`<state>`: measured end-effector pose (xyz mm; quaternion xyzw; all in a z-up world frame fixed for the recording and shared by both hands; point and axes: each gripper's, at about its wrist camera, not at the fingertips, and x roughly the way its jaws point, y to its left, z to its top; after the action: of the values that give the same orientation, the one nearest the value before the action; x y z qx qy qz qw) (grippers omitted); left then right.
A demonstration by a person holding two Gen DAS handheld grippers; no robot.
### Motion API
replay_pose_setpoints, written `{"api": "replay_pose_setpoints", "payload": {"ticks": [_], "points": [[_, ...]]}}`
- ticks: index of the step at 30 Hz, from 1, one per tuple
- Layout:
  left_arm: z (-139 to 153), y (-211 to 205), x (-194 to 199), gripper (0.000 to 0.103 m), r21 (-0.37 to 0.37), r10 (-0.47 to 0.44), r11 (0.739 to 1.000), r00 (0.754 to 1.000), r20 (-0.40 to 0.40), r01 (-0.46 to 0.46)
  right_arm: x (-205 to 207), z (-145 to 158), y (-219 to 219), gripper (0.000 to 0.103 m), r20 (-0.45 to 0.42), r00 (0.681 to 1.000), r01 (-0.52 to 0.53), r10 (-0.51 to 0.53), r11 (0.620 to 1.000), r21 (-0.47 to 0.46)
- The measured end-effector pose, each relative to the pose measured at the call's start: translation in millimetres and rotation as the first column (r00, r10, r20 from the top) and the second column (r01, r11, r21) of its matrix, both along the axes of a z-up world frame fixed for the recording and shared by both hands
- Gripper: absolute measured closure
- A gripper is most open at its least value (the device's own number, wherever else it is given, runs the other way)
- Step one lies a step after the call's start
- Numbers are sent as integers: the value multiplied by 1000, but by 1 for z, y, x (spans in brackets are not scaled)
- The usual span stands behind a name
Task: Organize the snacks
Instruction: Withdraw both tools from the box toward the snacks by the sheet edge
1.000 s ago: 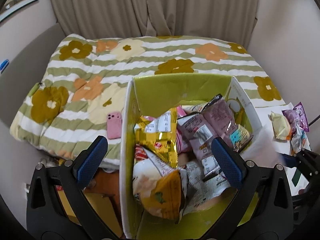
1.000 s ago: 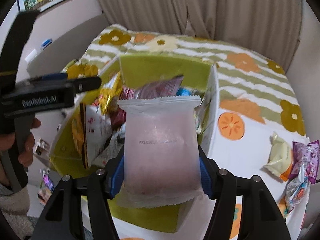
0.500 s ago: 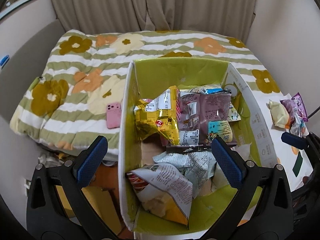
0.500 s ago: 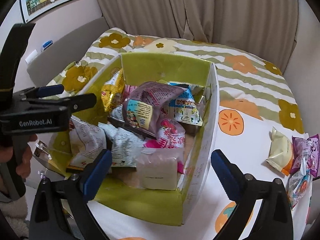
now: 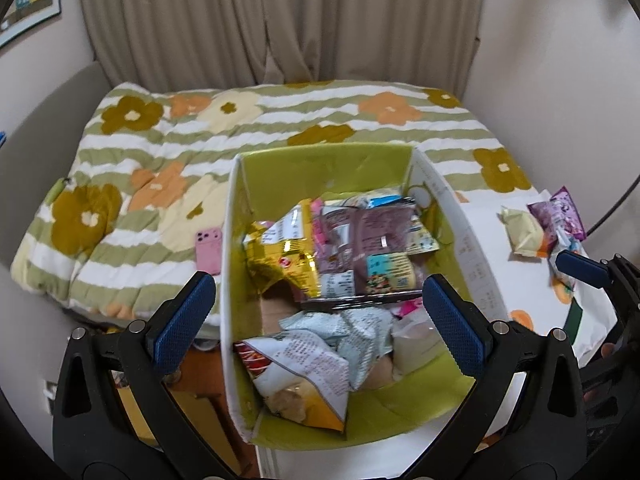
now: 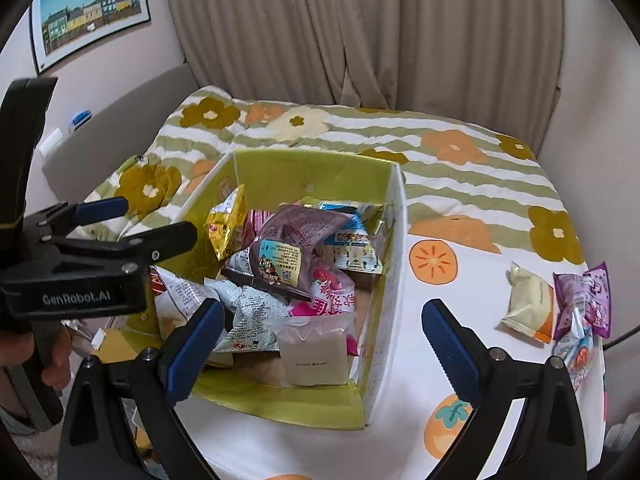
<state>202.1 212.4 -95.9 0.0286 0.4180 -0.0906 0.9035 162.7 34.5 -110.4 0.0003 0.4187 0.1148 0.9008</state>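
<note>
Both tongs spread wide, nothing held: right gripper (image 6: pixel 318 346), left gripper (image 5: pixel 318 322), both over the box (image 6: pixel 394 264). Nearest in the right view, at 6 o'clock inside box: pale frosted packet (image 6: pixel 313 350), upright against the near wall. Loose snacks on the table at 3 o'clock, well apart from box: cream packet (image 6: pixel 529 304), purple packet (image 6: pixel 586 300), small clear one (image 6: pixel 576 354). Prob. light, soft, crinkly film, slippery; contents likely crushable. Best pinch w/ gentle squeeze across the flat sealed edge, not the puffed middle.
</note>
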Motion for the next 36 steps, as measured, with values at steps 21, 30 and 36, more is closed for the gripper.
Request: {"api": "replay_pose_setpoints", "payload": {"ticks": [21, 30, 36], "points": [[18, -167, -9, 1, -50, -229, 972, 972, 49, 231, -50, 15, -165, 5, 40, 947, 320, -319, 946, -41], [4, -297, 1, 1, -78, -446, 893, 895, -19, 444, -77, -7, -256, 5, -25, 858, 511, -513, 857, -71], [-28, -373, 9, 1, -94, -559, 829, 821, -120, 551, -92, -31, -303, 5, -92, 769, 629, -633, 774, -76]]}}
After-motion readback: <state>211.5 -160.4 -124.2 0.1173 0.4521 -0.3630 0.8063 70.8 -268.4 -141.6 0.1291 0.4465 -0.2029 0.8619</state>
